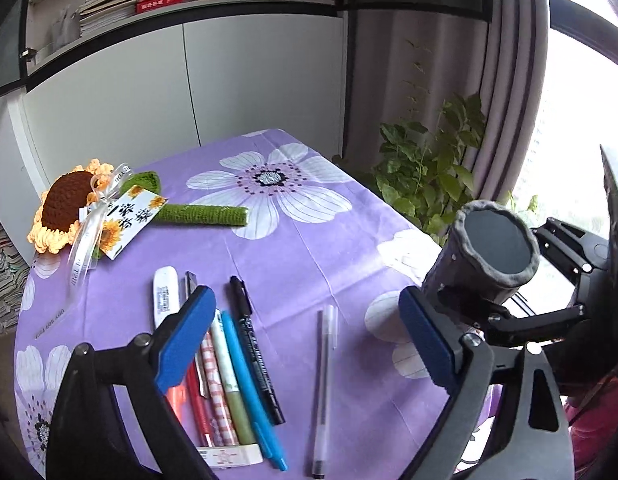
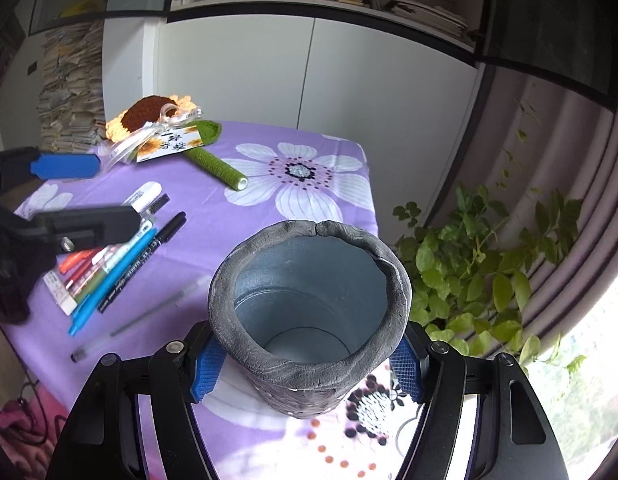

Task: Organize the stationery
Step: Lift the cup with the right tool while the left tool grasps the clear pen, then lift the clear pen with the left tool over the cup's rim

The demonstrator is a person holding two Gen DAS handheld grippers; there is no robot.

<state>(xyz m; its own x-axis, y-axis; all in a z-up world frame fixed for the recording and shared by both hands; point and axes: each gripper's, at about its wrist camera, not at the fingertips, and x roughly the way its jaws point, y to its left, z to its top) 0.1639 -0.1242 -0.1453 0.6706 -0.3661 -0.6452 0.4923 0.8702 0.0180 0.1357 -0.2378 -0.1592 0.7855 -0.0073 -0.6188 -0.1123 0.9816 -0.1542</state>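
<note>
We see the right gripper (image 2: pixel 307 372) clamped on the grey pen holder (image 2: pixel 309 320), its blue pads pressing the pot's sides and its empty mouth tilted toward the camera above the purple flowered tablecloth (image 1: pixel 309 240). The left gripper (image 1: pixel 305 340) stands wide with nothing between its fingers, poised over a row of pens and markers (image 1: pixel 229 364) lying side by side on the cloth (a clear gel pen (image 1: pixel 323 392) lies apart, just right of the row). A crocheted sunflower (image 1: pixel 69 208) rests at the far left of the table.

Purple floral table (image 1: pixel 309 248) bearing pens (image 1: pixel 245 360) and crochet sunflower (image 1: pixel 65 208).
</note>
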